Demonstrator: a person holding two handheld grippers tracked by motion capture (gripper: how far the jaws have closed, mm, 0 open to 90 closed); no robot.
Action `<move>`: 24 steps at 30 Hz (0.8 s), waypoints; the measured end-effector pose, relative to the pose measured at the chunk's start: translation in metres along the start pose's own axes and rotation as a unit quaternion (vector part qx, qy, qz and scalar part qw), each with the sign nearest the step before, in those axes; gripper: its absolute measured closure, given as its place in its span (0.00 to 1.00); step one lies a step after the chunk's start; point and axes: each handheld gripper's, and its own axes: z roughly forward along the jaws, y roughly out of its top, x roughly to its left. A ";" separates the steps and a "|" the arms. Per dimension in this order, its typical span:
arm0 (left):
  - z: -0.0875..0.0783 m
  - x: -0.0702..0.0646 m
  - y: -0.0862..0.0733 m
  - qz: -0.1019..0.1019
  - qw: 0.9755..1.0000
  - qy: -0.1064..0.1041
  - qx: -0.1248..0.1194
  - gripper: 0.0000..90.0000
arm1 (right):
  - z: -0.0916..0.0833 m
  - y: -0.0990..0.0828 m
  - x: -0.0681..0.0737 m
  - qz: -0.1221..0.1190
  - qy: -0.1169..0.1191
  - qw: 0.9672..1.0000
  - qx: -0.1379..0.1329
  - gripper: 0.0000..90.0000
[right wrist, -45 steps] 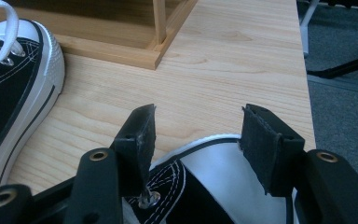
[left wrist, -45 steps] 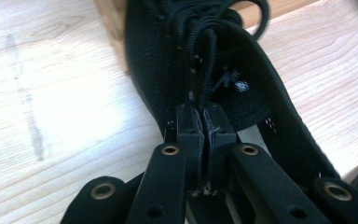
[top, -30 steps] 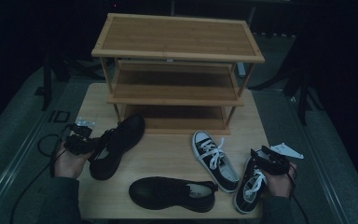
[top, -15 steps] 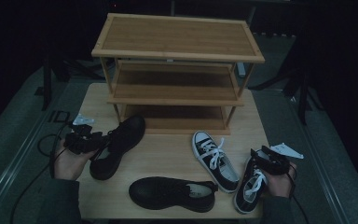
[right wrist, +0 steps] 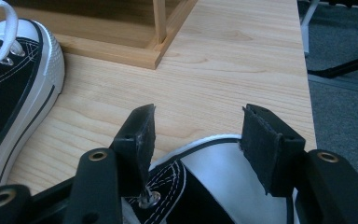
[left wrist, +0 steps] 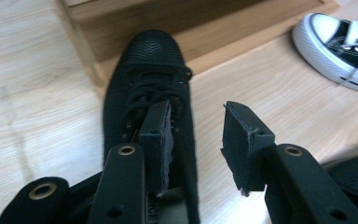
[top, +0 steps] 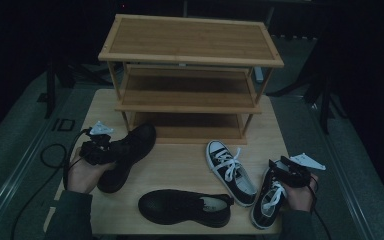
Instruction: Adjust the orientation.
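Your left gripper (top: 101,147) has just been opening and now stands released over the black shoe (top: 127,155) at the left of the high view, toe pointing at the rack (top: 190,100), ready for shelving. Your right gripper (top: 280,172) hangs unclenched above the sneaker (top: 267,200) at lower right, poised to grasp it.

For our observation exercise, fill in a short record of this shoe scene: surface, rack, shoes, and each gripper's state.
surface: wooden table
rack: three-tier wooden shoe rack, shelves bare
shoes: two black shoes; two black-and-white sneakers
left gripper: jaws just opened, over far black shoe
right gripper: open, above right sneaker's toe
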 end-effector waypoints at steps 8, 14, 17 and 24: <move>0.002 -0.012 0.003 0.015 1.000 -0.023 0.004 0.69 | 0.000 0.000 0.000 0.000 0.000 1.000 0.000 0.50; 0.005 -0.022 0.006 0.026 0.999 -0.030 0.009 0.69 | 0.000 0.000 0.000 0.000 0.000 1.000 0.000 0.50; 0.007 -0.026 0.007 0.029 0.999 -0.035 0.012 0.69 | 0.000 0.000 0.000 0.000 0.000 1.000 -0.001 0.50; 0.010 -0.036 0.009 0.041 0.998 -0.045 0.019 0.69 | 0.000 0.000 0.000 -0.001 0.000 1.000 0.000 0.50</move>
